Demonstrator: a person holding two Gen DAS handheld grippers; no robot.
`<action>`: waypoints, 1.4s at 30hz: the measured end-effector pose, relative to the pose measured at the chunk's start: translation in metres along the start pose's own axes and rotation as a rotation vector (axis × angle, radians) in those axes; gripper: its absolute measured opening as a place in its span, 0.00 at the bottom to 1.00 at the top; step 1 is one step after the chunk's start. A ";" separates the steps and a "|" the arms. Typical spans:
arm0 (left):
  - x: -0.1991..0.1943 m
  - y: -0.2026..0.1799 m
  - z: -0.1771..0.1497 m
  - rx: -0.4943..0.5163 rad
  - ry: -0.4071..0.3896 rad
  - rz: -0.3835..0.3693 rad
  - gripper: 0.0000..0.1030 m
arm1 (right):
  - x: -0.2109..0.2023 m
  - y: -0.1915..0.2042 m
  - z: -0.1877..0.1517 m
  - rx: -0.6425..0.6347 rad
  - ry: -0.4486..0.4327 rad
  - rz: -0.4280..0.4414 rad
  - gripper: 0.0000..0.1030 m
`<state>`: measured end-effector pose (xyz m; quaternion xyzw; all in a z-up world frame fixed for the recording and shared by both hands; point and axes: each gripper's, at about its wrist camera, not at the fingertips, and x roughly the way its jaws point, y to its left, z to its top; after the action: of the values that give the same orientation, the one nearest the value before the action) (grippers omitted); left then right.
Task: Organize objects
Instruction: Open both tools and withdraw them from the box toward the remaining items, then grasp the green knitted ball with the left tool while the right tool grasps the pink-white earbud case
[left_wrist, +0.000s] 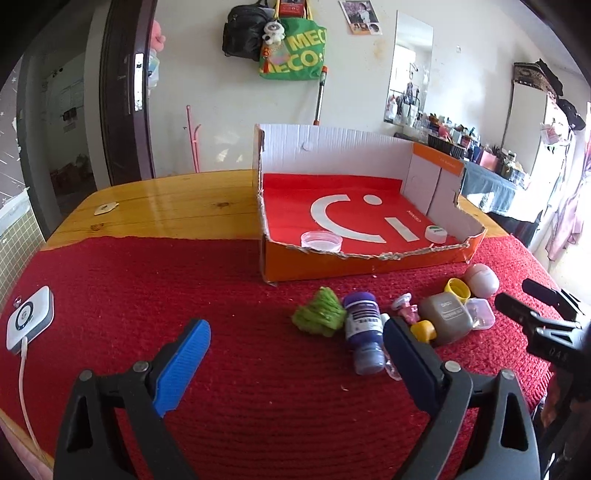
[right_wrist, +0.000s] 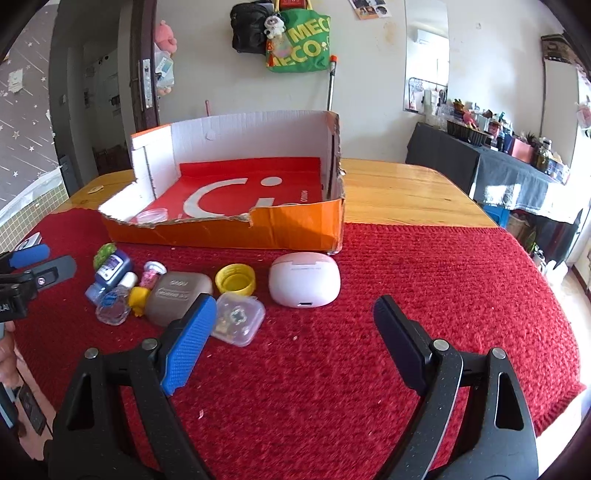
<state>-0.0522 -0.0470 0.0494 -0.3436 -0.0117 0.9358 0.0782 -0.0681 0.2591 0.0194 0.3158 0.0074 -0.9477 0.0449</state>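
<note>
On the red mat (right_wrist: 406, 280), small items (right_wrist: 177, 295) lie ahead of both grippers' parted, empty jaws.

Red woven mat (left_wrist: 258, 406) covered the near part of a wooden table (left_wrist: 166, 199). White gadget (left_wrist: 30, 319) sat on the mat's left edge, white cable attached. Small pale tag (left_wrist: 105, 209) lay on the bare wood. On the back wall: green tote (right_wrist: 301, 46) with a plush charm, black bag (right_wrist: 249, 27) just beside it, mirror (left_wrist: 408, 70) further right. Dark door frame (left_wrist: 123, 92) stood left. Cluttered dark-draped side table (right_wrist: 491, 162) was at right.
</note>
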 end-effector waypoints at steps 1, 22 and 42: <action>0.003 0.003 0.002 0.007 0.014 -0.001 0.90 | 0.003 -0.002 0.002 0.005 0.013 0.003 0.85; 0.051 0.000 0.014 0.137 0.172 -0.075 0.72 | 0.059 -0.028 0.027 0.036 0.232 0.052 0.76; 0.036 -0.011 0.012 0.103 0.120 -0.155 0.29 | 0.048 -0.014 0.025 -0.011 0.189 0.119 0.51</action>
<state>-0.0853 -0.0300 0.0363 -0.3926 0.0148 0.9040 0.1686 -0.1231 0.2684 0.0103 0.4035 -0.0017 -0.9093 0.1018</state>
